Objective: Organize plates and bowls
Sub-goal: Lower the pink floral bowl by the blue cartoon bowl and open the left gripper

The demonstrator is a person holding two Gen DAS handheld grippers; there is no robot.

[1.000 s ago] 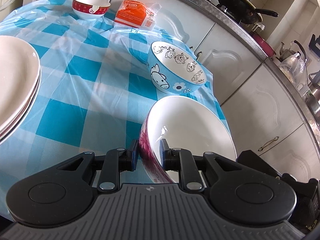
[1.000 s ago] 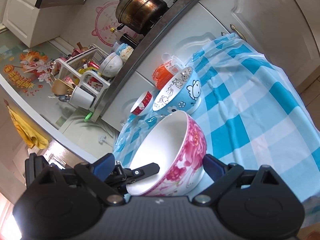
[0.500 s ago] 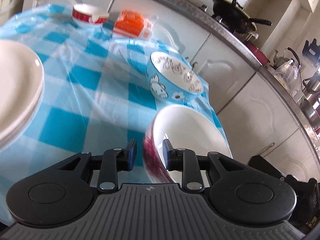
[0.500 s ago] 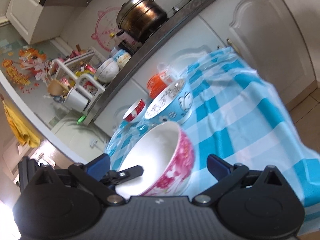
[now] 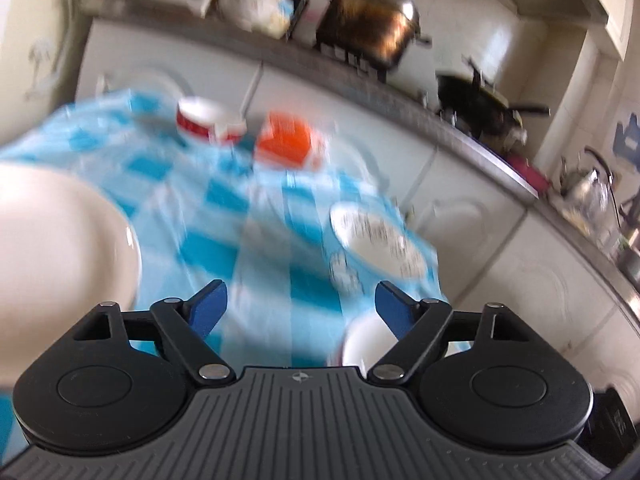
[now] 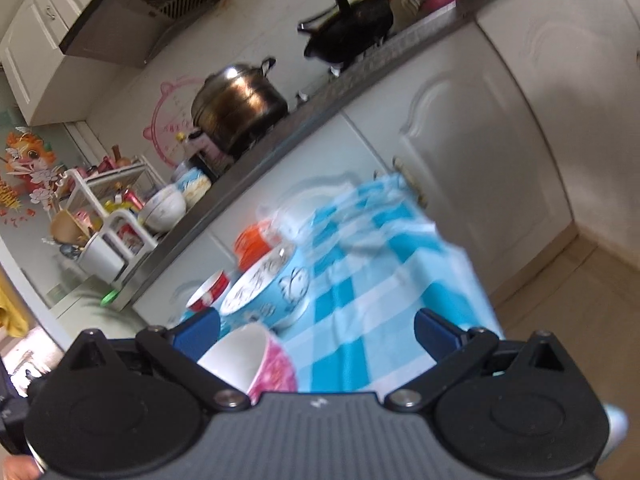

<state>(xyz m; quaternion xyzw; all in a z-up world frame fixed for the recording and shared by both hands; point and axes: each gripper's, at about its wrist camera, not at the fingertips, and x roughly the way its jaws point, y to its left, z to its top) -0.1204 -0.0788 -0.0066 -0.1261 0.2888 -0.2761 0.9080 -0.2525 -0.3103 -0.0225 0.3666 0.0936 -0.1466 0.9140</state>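
Observation:
A pink-flowered bowl [image 6: 260,360] stands on the blue-checked tablecloth [image 6: 360,300]. My right gripper [image 6: 316,332] is opening around it, pads clear of the rim. In the left wrist view only a bit of that pink-flowered bowl [image 5: 356,344] shows, low beside the right finger. My left gripper [image 5: 300,308] is opening wide too, with nothing pressed between its pads. Behind sit a blue cartoon bowl [image 5: 376,248] and a small red bowl [image 5: 210,122]. The same blue cartoon bowl [image 6: 272,292] and red bowl [image 6: 210,290] appear in the right wrist view. White stacked plates [image 5: 60,240] lie at the left.
An orange packet [image 5: 288,140] lies at the table's far edge. White cabinets [image 6: 460,152] and a counter with a steel pot [image 6: 240,108], a black wok [image 6: 352,28] and a kettle [image 5: 584,184] run behind. A dish rack [image 6: 108,216] stands far left. Bare floor [image 6: 580,300] is right of the table.
Both grippers have opened and let go of the pink bowl, which the left one held by its rim. Both views have tipped upward and drawn back, so the bowl sits lower in frame.

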